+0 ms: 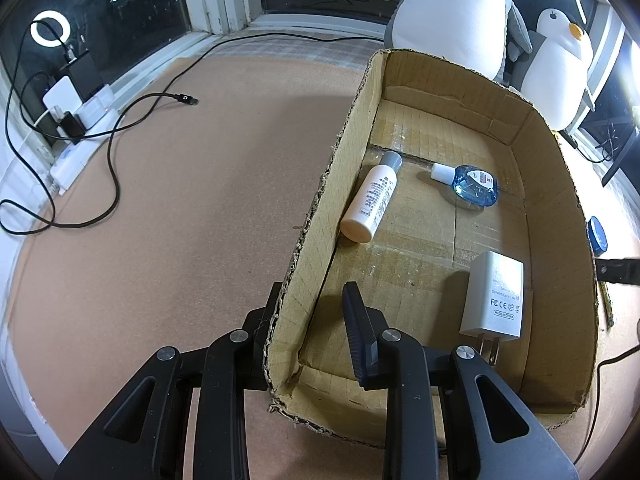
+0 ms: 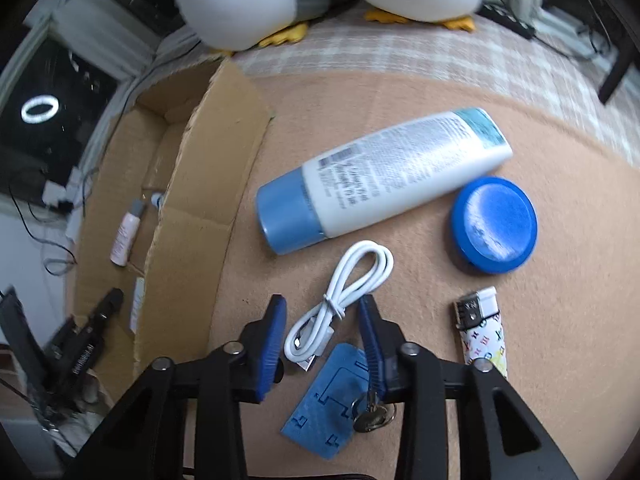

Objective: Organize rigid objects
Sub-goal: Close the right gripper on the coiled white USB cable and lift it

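Note:
My left gripper (image 1: 314, 296) is shut on the near left wall of the cardboard box (image 1: 352, 152), one finger outside and one inside. Inside the box lie a white bottle (image 1: 370, 204), a small blue bottle (image 1: 472, 184) and a white charger (image 1: 494, 296). My right gripper (image 2: 322, 302) points down at the mat with its jaws on either side of a coiled white cable (image 2: 340, 304), small gaps showing at the pads. Beyond it lie a white tube with a blue cap (image 2: 384, 180) and a round blue tin (image 2: 494, 224). A patterned lighter (image 2: 482, 332) rests to the right.
A blue card (image 2: 316, 412) with a key (image 2: 372, 416) lies under the right gripper. Two plush penguins (image 1: 452, 12) sit behind the box. A black cable (image 1: 120, 120) and a power strip (image 1: 76, 132) lie along the window at the left.

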Demonstrator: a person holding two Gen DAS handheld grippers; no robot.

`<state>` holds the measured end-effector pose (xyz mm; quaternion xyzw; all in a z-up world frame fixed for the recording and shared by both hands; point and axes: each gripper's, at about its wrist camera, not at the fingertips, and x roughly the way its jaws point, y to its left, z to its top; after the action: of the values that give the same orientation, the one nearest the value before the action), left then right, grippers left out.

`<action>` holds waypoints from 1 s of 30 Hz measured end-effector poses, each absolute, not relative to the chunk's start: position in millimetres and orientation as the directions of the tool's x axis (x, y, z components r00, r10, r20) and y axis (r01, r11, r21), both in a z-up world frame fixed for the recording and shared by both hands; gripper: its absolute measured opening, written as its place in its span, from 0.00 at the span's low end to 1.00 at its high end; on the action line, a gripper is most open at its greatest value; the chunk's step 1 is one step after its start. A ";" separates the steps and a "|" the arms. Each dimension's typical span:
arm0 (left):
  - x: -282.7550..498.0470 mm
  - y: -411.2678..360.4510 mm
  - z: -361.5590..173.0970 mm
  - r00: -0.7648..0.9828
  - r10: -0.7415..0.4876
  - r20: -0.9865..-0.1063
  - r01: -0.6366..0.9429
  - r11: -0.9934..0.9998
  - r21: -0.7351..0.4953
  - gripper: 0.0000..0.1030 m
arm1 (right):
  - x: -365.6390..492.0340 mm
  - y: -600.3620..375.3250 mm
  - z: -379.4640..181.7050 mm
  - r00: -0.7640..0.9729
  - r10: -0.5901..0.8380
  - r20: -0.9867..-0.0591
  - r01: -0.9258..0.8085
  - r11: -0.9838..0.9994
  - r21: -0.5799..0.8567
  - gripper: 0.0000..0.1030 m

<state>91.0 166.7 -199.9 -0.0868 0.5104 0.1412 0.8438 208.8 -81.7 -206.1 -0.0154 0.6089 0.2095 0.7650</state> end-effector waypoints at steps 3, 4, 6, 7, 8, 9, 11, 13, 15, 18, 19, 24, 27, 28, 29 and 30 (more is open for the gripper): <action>90.7 166.6 -200.0 0.440 0.148 -0.886 -0.328 0.945 -0.005 0.26 | 200.8 -67.0 -205.1 0.215 0.244 -0.946 -0.408 0.902 0.140 0.30; 90.7 166.2 -200.2 0.440 0.148 -0.886 -0.328 0.945 -0.005 0.26 | 197.5 -63.4 -205.4 0.230 0.227 -0.946 -0.427 0.898 0.112 0.30; 91.0 166.0 -200.5 0.441 0.147 -0.886 -0.328 0.944 -0.007 0.26 | 190.9 -57.5 -205.9 0.266 0.192 -0.945 -0.464 0.884 0.050 0.26; 91.1 165.9 -200.6 0.441 0.147 -0.886 -0.329 0.944 -0.007 0.26 | 188.2 -55.2 -206.2 0.279 0.178 -0.944 -0.478 0.878 0.025 0.25; 91.3 165.8 -200.6 0.441 0.146 -0.886 -0.329 0.944 -0.008 0.26 | 185.3 -54.2 -206.3 0.291 0.169 -0.942 -0.491 0.871 0.005 0.23; 91.3 165.8 -200.6 0.441 0.146 -0.885 -0.328 0.944 -0.008 0.26 | 183.0 -54.1 -206.3 0.298 0.164 -0.940 -0.501 0.865 -0.008 0.21; 91.5 165.9 -200.6 0.441 0.145 -0.886 -0.329 0.944 -0.009 0.26 | 181.5 -56.1 -206.1 0.300 0.168 -0.939 -0.515 0.857 -0.011 0.20; 92.0 165.8 -200.7 0.442 0.145 -0.885 -0.330 0.944 -0.010 0.26 | 181.9 -61.6 -205.7 0.296 0.179 -0.938 -0.509 0.861 0.003 0.17; 91.7 165.9 -200.7 0.442 0.144 -0.885 -0.330 0.944 -0.011 0.26 | 183.5 -68.7 -205.2 0.290 0.200 -0.936 -0.501 0.865 0.030 0.13; 91.6 166.0 -200.7 0.442 0.145 -0.885 -0.330 0.944 -0.010 0.26 | 183.1 -80.5 -203.9 0.290 0.225 -0.930 -0.489 0.870 0.057 0.13; 91.8 165.8 -200.7 0.442 0.145 -0.885 -0.330 0.944 -0.010 0.26 | 182.2 -82.4 -203.2 0.293 0.232 -0.928 -0.487 0.871 0.064 0.13; 91.6 166.0 -200.7 0.442 0.145 -0.885 -0.330 0.944 -0.010 0.26 | 178.2 -94.4 -197.6 0.312 0.266 -0.912 -0.477 0.874 0.092 0.13; 91.9 165.7 -200.7 0.442 0.145 -0.885 -0.329 0.944 -0.009 0.26 | 172.4 -100.8 -190.5 0.318 0.285 -0.904 -0.467 0.877 0.112 0.13; 91.4 166.2 -200.7 0.442 0.145 -0.885 -0.330 0.944 -0.010 0.26 | 170.7 -100.2 -187.6 0.322 0.290 -0.901 -0.467 0.877 0.115 0.13; 91.4 166.1 -200.7 0.442 0.145 -0.885 -0.330 0.944 -0.010 0.26 | 168.9 -101.5 -183.2 0.329 0.294 -0.897 -0.468 0.876 0.116 0.13; 91.4 166.1 -200.7 0.442 0.145 -0.885 -0.329 0.944 -0.010 0.26 | 168.5 -101.8 -180.4 0.332 0.299 -0.895 -0.469 0.875 0.119 0.13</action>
<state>91.4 166.1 -200.7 -0.0907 0.5091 0.1404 0.8443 168.5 -101.8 -180.4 -0.0803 0.5274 0.2363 0.8122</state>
